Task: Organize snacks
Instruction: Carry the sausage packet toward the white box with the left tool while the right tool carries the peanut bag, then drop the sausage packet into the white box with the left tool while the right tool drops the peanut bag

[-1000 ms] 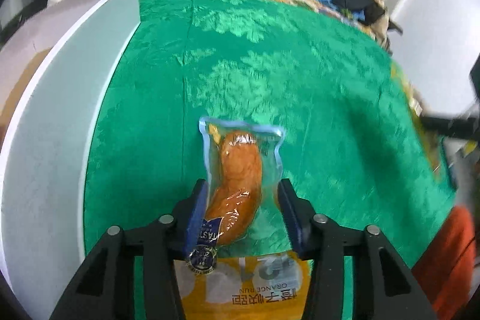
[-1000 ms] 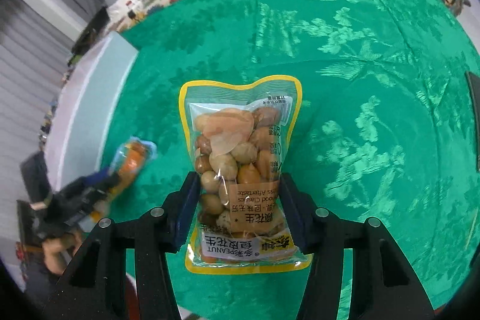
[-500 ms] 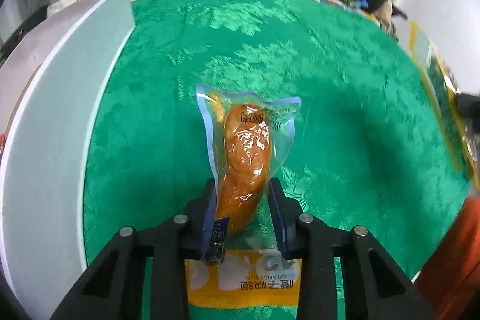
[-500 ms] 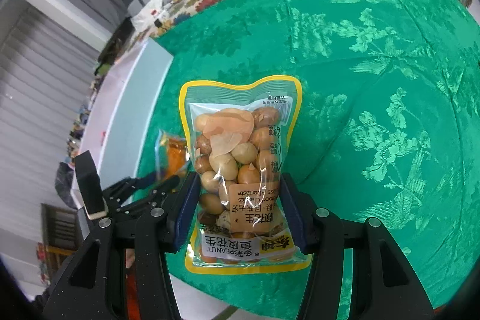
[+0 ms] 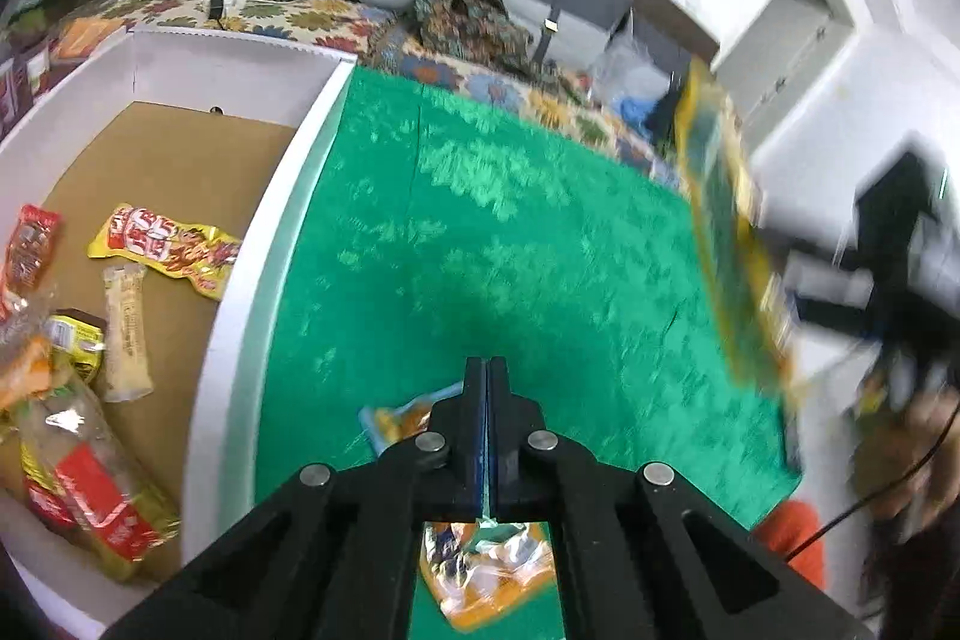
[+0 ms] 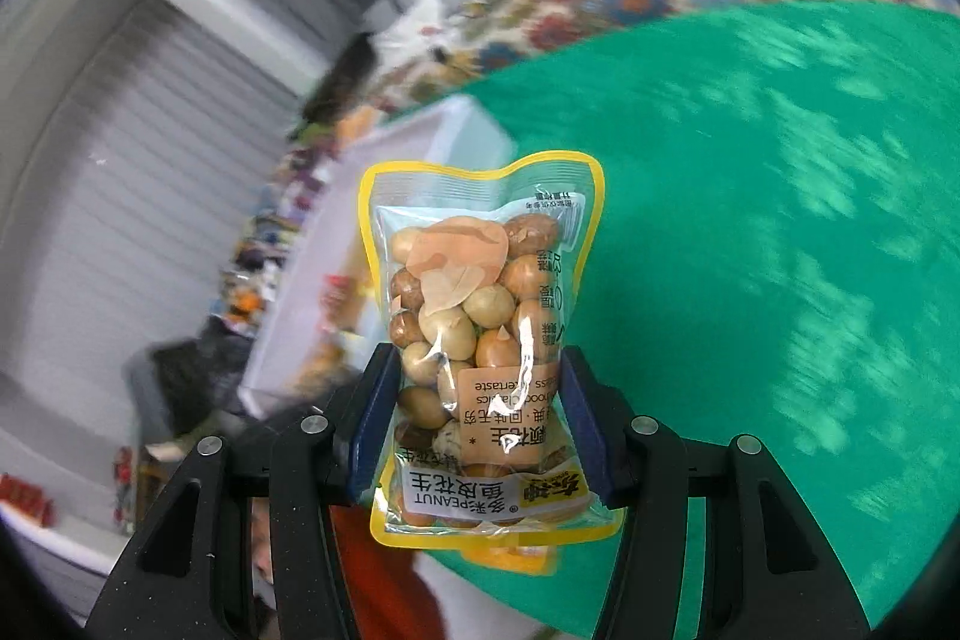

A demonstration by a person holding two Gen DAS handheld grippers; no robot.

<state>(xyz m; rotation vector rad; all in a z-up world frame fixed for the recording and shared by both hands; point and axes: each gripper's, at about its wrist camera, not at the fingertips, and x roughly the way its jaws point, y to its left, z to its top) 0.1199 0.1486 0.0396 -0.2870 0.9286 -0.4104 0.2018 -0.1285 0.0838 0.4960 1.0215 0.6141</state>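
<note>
Even, bright indoor light, shadows soft – glare glints on the peanut bag film. Fisheye bends both views into dark corners; motion blur smears the green cloth and the left view's right edge – near parts stay sharp

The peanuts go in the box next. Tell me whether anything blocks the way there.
Nothing visible does. The peanut bag, clamped in the right gripper, is in the air, and only bare green cloth lies before the white box.
</note>
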